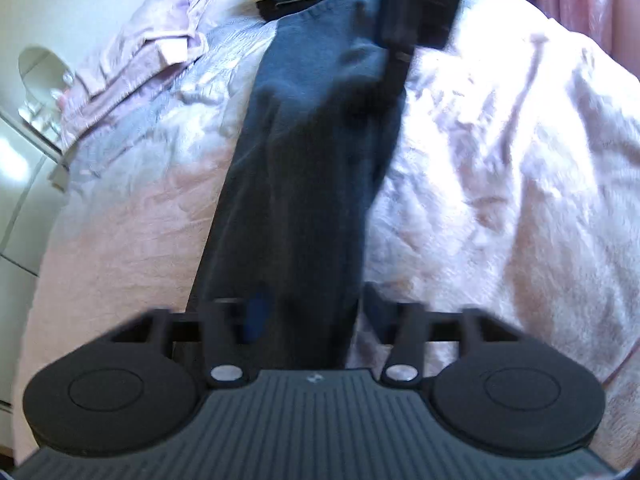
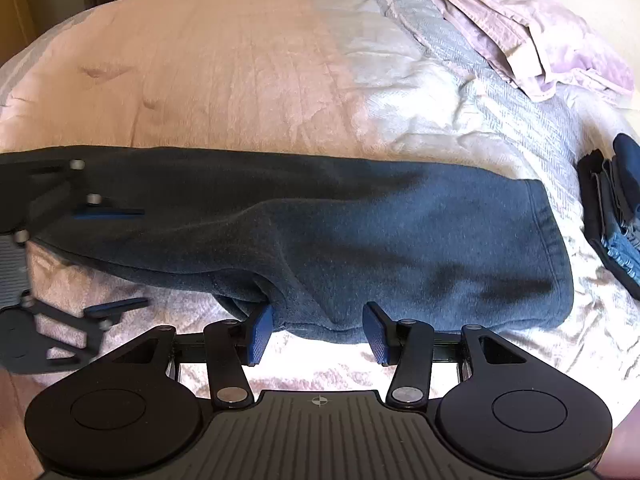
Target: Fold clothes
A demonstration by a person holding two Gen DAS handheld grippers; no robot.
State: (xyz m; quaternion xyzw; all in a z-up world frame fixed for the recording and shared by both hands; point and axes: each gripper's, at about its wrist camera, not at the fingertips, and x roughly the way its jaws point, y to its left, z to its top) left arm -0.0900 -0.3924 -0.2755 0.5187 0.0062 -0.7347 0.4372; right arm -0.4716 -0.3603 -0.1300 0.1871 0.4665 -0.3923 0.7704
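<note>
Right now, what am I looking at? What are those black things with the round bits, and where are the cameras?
There is no robot here. A person holds a tool in each hand, and each tool has two jaws and a camera that looks along them. One picture looks out from the left gripper, the other from the right gripper.

Both look down on a bed with a pink blanket. A long dark blue garment lies across it, waiting to be folded. The right jaws stand open around its near edge. The left jaws are at one end of it, too blurred to tell if they pinch it.

Off to one side are a stack of folded dark clothes and some folded pink bedding.
</note>
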